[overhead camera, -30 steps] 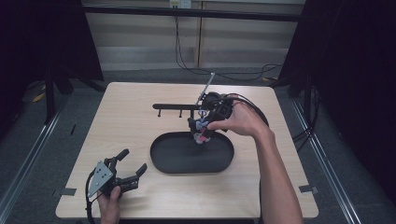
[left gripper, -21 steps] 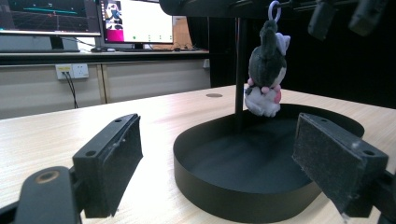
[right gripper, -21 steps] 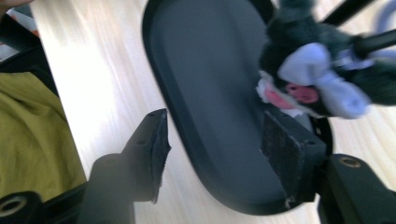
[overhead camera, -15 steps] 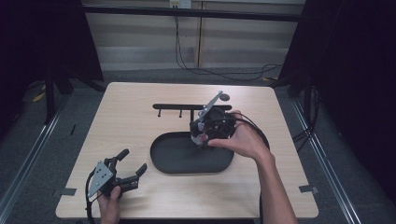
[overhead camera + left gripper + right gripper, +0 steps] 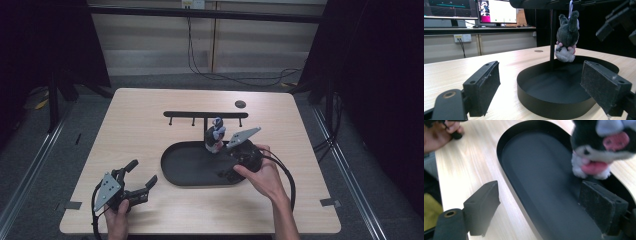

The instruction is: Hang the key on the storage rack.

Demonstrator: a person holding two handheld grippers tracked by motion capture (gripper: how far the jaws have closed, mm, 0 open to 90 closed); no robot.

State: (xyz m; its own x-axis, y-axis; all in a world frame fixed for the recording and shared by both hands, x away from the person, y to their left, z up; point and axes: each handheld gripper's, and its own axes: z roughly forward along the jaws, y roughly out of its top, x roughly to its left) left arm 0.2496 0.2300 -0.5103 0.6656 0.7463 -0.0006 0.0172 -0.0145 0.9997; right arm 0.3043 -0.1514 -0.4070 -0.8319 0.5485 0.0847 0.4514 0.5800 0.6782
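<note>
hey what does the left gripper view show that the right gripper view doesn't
Left gripper view alone: monitors, a wall outlet, the stand's post, and the plush hanging from the bar above the tray. Right gripper view alone: the plush's face close up, and the person's left hand. Both: the black tray, the plush, the table, and open jaws.
</note>
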